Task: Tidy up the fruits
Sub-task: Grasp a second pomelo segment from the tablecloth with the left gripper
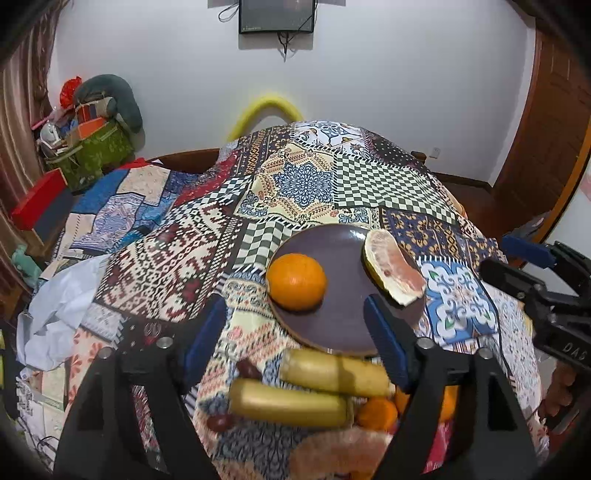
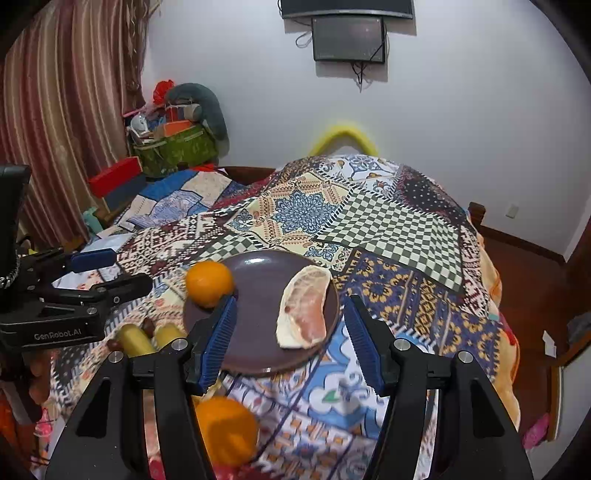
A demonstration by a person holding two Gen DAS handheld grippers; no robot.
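Note:
A dark purple plate (image 1: 343,266) (image 2: 258,295) rests on the patchwork cloth. An orange (image 1: 296,281) (image 2: 208,282) sits on its left rim and a peeled pomelo wedge (image 1: 394,273) (image 2: 306,314) on its right side. My left gripper (image 1: 295,332) (image 2: 114,271) hovers open near the plate's front left, nothing between its blue pads. My right gripper (image 2: 291,325) (image 1: 517,260) hangs open above the plate's front, holding nothing. Two yellow-green fruit sticks (image 1: 332,373) (image 2: 135,339) lie in front of the plate, with more oranges (image 1: 376,413) (image 2: 225,432) nearby.
Small dark red fruits (image 1: 248,369) lie beside the sticks. The patterned cloth (image 1: 306,184) drapes over a rounded table. A cluttered green basket (image 1: 92,151) and a red box (image 1: 37,203) stand at the back left. A wall screen (image 1: 277,14) hangs beyond, and a wooden door (image 1: 546,140) is on the right.

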